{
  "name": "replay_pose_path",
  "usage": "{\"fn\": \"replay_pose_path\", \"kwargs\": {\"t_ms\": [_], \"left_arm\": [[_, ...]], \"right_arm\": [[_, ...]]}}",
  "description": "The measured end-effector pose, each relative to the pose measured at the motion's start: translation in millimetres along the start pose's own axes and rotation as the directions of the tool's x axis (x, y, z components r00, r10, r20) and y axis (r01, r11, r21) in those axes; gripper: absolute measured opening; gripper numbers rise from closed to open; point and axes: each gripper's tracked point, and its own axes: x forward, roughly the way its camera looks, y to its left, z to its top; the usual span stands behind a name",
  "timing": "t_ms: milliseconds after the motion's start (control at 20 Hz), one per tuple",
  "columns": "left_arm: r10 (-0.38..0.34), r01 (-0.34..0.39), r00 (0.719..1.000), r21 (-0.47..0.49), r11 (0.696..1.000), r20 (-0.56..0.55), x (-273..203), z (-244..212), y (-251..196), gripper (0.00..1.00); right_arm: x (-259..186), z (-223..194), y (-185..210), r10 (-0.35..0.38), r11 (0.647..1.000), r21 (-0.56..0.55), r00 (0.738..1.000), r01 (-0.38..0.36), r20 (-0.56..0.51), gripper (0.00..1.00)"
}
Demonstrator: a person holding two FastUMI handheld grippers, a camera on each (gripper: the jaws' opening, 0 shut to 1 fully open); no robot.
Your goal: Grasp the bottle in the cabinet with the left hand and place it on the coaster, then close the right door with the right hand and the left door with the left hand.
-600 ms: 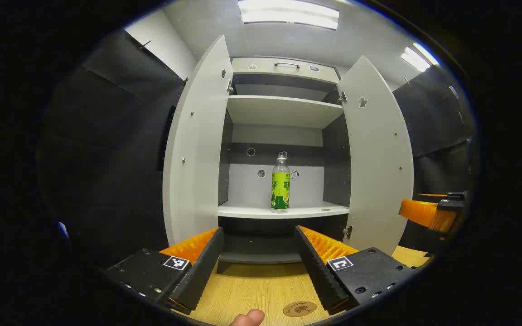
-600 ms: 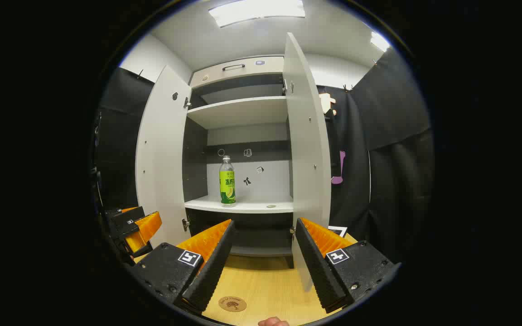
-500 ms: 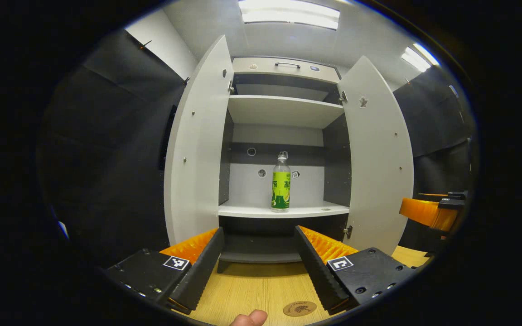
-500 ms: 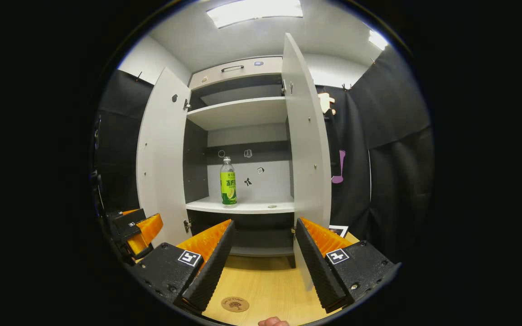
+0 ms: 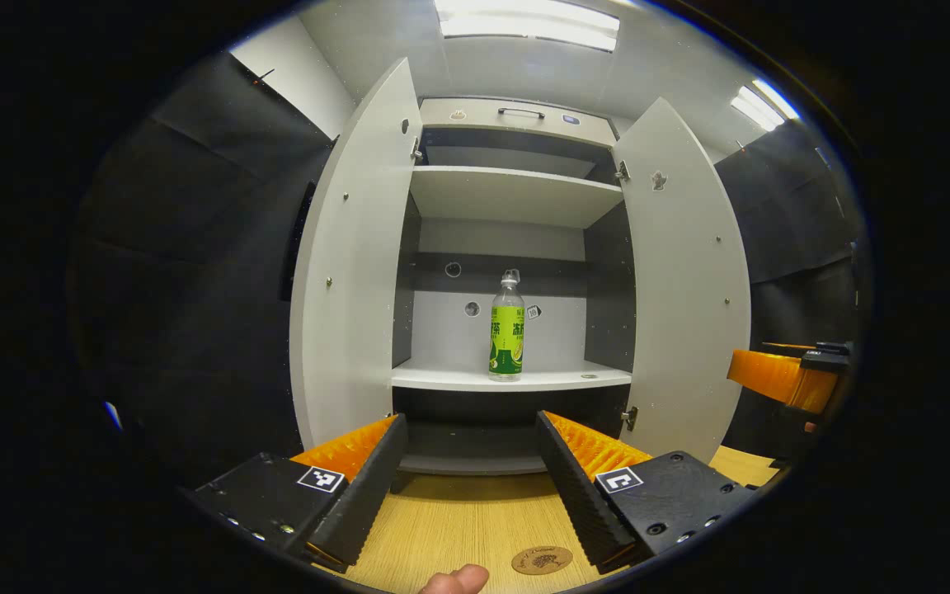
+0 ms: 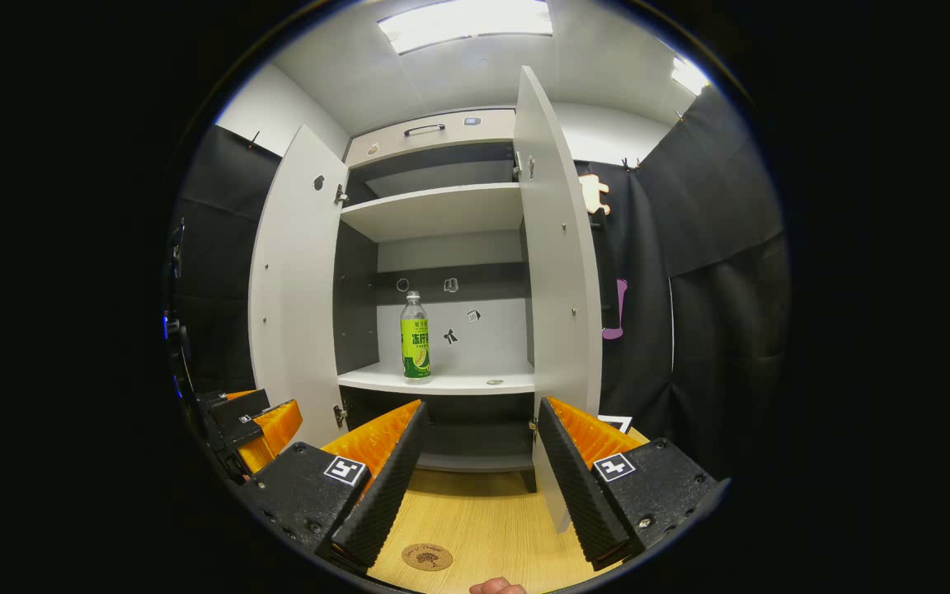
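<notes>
A clear bottle point(image 5: 507, 332) with a green label stands upright on the cabinet's lower shelf point(image 5: 511, 379); it also appears in the right gripper view point(image 6: 415, 342). Both cabinet doors are swung open: the left door point(image 5: 351, 264) and the right door point(image 5: 689, 280), the latter seen nearly edge-on as the right door point(image 6: 559, 272). A round brown coaster point(image 5: 543, 560) lies on the wooden table, also seen as the coaster point(image 6: 428, 557). My left gripper point(image 5: 468, 487) is open, well short of the bottle. My right gripper point(image 6: 477, 483) is open, in front of the cabinet. The left gripper point(image 6: 252, 421) appears at the left of the right gripper view.
The wooden table point(image 5: 458, 528) runs up to the cabinet's base. An upper shelf point(image 5: 516, 194) and a top drawer with a handle point(image 5: 521, 111) sit above. A fingertip point(image 5: 454, 580) shows at the bottom edge. The right gripper point(image 5: 784, 379) shows at the right, beside the open right door.
Both views have shifted slightly; the cabinet and bottle appear a little larger in the left gripper view as that gripper edges forward. Both grippers stay open.
</notes>
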Motion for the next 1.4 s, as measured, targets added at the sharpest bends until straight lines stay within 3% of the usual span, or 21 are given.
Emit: {"fn": "replay_pose_path", "kwargs": {"t_ms": [500, 550, 600, 1000, 1200, 1400], "left_arm": [[0.008, -0.008, 1.0, -0.003, 1.0, -0.008, 2.6, -1.0, -1.1, 0.94], [0.01, -0.01, 1.0, 0.0, 1.0, -0.006, 2.7, 0.1, -0.1, 0.99], [0.01, -0.01, 1.0, -0.001, 1.0, -0.004, 2.4, 0.3, -0.3, 0.94], [-0.012, 0.012, 1.0, -0.011, 1.0, -0.016, 12.4, 4.3, -4.9, 0.94], [-0.081, 0.081, 0.997, -0.023, 0.996, 0.005, 36.3, 20.9, -18.5, 0.95], [-0.208, 0.21, 0.977, -0.063, 0.976, 0.042, 83.9, 45.0, -43.2, 0.95]], "right_arm": [[0.4, -3.4, -4.0, -0.004, 1.0, -0.001, 1.0, 0.004, -0.008, 0.83], [0.1, -3.4, -2.7, -0.003, 1.0, 0.0, 1.0, 0.003, -0.009, 0.83], [0.5, -3.2, -2.5, -0.002, 1.0, -0.001, 1.0, 0.002, -0.008, 0.83], [-2.2, -0.4, -2.1, 0.009, 1.0, -0.001, 1.0, -0.009, 0.0, 0.83], [-2.4, -0.6, -2.4, 0.009, 1.0, -0.003, 1.0, -0.009, -0.002, 0.83], [-4.2, -1.1, -5.8, 0.004, 1.0, -0.017, 1.0, -0.004, -0.009, 0.83]]}}
